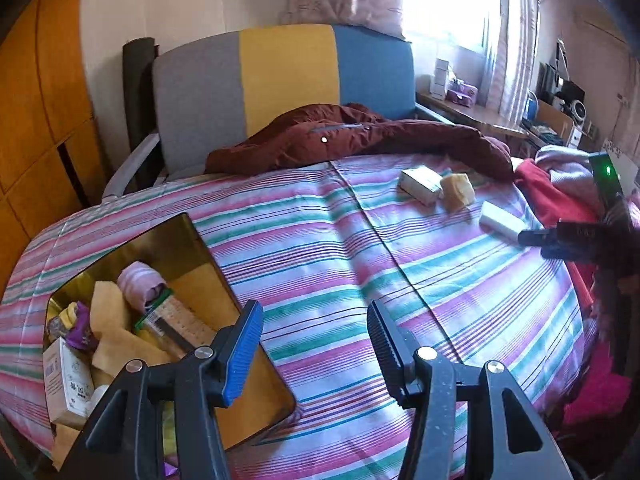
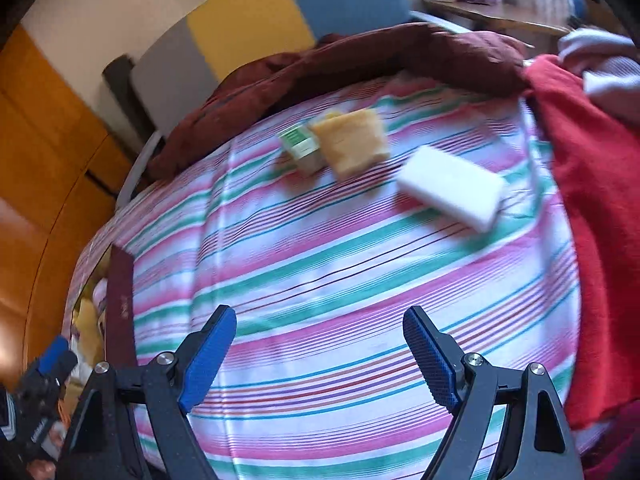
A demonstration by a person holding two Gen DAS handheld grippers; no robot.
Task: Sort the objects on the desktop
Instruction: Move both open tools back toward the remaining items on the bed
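On the striped cloth [image 1: 340, 248] lie a green-and-white carton [image 1: 420, 184], a yellow sponge [image 1: 456, 190] and a white foam block [image 1: 500, 222]. My left gripper [image 1: 313, 314] hovers open over the cloth, nothing between its blue pads, just right of a gold-lined box [image 1: 200, 248] that holds several items. In the right wrist view my right gripper [image 2: 320, 320] is open and empty above the cloth. The white foam block [image 2: 452, 192] lies ahead of it to the right, with the yellow sponge [image 2: 352, 142] and carton [image 2: 302, 146] farther off. The right gripper [image 1: 560, 240] also shows near the block.
A maroon jacket [image 1: 360, 136] lies along the far edge, in front of a grey, yellow and blue chair [image 1: 280, 76]. Red cloth [image 2: 592, 208] is piled at the right. A wooden wardrobe [image 1: 44, 120] stands at the left. The box's dark wall [image 2: 120, 304] is at the lower left.
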